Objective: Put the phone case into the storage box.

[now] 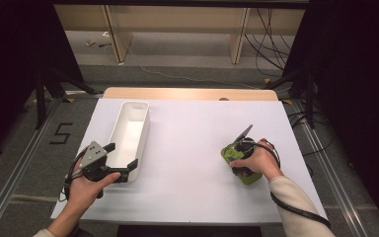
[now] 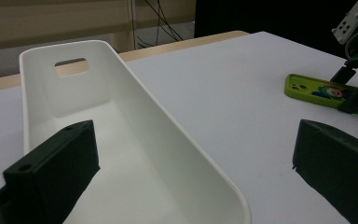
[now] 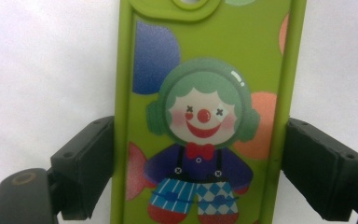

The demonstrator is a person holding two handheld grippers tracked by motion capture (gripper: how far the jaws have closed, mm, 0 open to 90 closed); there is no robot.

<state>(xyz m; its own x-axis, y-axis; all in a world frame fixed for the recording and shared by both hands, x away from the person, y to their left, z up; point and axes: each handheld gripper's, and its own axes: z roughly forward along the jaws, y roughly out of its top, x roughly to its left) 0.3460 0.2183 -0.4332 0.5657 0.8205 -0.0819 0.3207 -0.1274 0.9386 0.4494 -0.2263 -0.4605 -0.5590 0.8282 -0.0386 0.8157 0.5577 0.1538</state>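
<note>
Right gripper (image 3: pixel 200 154): jaws straddle the green phone case (image 3: pixel 205 112), both pads against its long edges, clamped on it.
Phone case: lies flat on the white table (image 1: pixel 192 148), clown picture up, at the right side.
Left gripper (image 2: pixel 196 172): jaws apart, straddling the near right wall of the white bin (image 2: pixel 135 121), gripping nothing.
Bin: at the table's left, well apart from the case.

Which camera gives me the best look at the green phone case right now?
The right gripper view: the green phone case lies close up between the jaws, its clown print sharp. The left gripper view shows it far off and flat on the table. In the high view the right hand hides most of it.
</note>
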